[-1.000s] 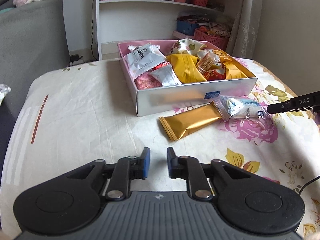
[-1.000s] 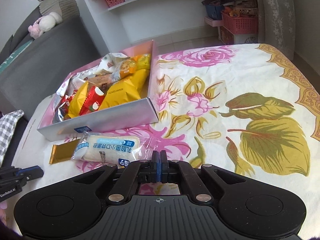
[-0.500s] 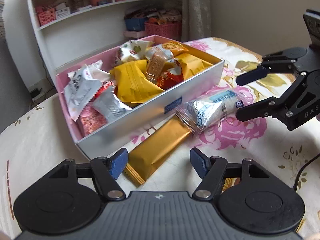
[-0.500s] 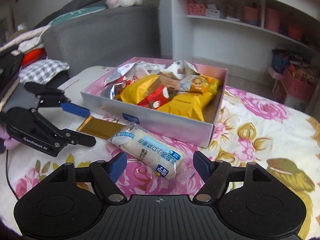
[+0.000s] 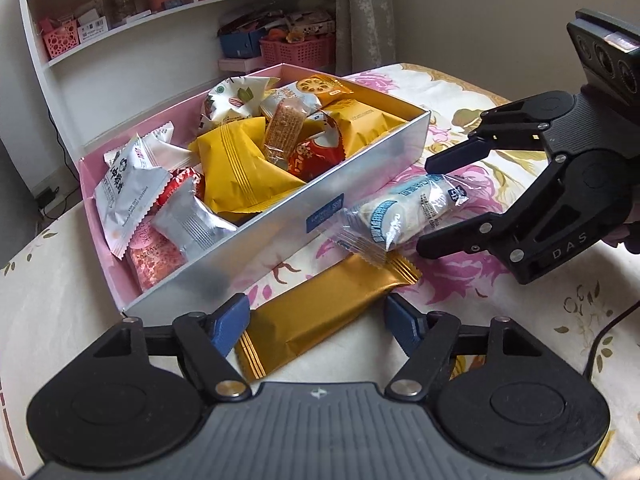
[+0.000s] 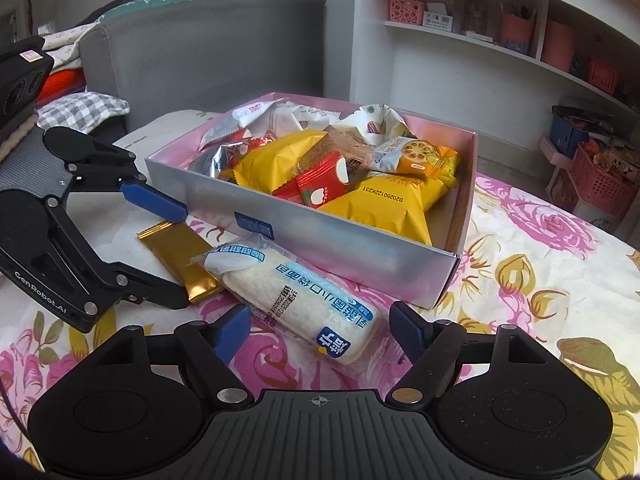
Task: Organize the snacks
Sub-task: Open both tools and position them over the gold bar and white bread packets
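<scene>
Both jaws have just opened. Left gripper point(image 5: 316, 320) straddles the gold bar point(image 5: 320, 320); right gripper point(image 6: 320, 326) straddles the white pack point(image 6: 296, 300), neither pressing. Box point(image 6: 320, 236) wall borders both at 12 o'clock.

Each wrist camera sits close above the floral tablecloth point(image 5: 500, 292), angled downward along its own fingers. The views face the snack box point(image 5: 360, 184) point(image 6: 320, 240) from opposite ends, sharing box and both loose packets.
</scene>
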`<state>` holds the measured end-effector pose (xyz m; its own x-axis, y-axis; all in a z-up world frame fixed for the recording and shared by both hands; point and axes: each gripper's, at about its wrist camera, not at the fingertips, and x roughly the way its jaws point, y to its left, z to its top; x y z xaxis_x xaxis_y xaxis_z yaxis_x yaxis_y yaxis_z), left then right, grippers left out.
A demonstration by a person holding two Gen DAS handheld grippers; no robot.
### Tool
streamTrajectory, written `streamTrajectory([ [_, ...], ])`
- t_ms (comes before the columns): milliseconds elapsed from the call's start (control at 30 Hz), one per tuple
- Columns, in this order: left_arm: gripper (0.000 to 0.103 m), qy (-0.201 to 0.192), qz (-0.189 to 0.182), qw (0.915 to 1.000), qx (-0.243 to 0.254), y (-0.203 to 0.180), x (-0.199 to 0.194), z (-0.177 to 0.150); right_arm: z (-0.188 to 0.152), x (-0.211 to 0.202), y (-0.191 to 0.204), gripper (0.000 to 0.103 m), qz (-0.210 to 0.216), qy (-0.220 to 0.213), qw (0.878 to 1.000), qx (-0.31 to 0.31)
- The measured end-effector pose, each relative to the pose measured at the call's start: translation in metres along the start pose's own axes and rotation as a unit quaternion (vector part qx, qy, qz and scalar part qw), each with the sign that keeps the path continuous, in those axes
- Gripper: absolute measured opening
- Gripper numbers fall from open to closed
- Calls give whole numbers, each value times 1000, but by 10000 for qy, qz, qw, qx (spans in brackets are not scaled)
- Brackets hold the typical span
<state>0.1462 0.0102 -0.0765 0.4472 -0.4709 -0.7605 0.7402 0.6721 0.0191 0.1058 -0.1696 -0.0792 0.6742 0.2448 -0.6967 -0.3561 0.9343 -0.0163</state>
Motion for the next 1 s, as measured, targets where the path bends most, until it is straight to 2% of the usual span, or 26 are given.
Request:
streamTrajectory([
  [167,70,289,-270,9987,323,-14,-10,-4,-2,-6,3,78,236,102,9997,-49],
  [333,71,721,-418,9939,727,-28,-18,-4,-4,-13,13,78,479,231,9983,-256],
  [400,71,694,-280,9935,860,-32,-22,-5,-4,-15,14,78,488,219,9983,-227],
  [500,79,517,151,9945,899,-35,-20,-4,-4,-16,13,78,373,156,9990,-195],
  [700,81,297,161,9970,693,-28,-8,4,-1,-9,11,78,40,115,9997,-219],
  [767,79,260,91,9979,593,-27,-5,8,-2,-7,11,78,44,113,9996,-249],
  [900,59,295,-157,9994,132,-25,-1,13,-4,-4,11,78,81,94,9997,-224],
  [1000,51,291,-60,9995,-134,-29,-5,10,-6,-3,10,78,132,114,9998,-93],
])
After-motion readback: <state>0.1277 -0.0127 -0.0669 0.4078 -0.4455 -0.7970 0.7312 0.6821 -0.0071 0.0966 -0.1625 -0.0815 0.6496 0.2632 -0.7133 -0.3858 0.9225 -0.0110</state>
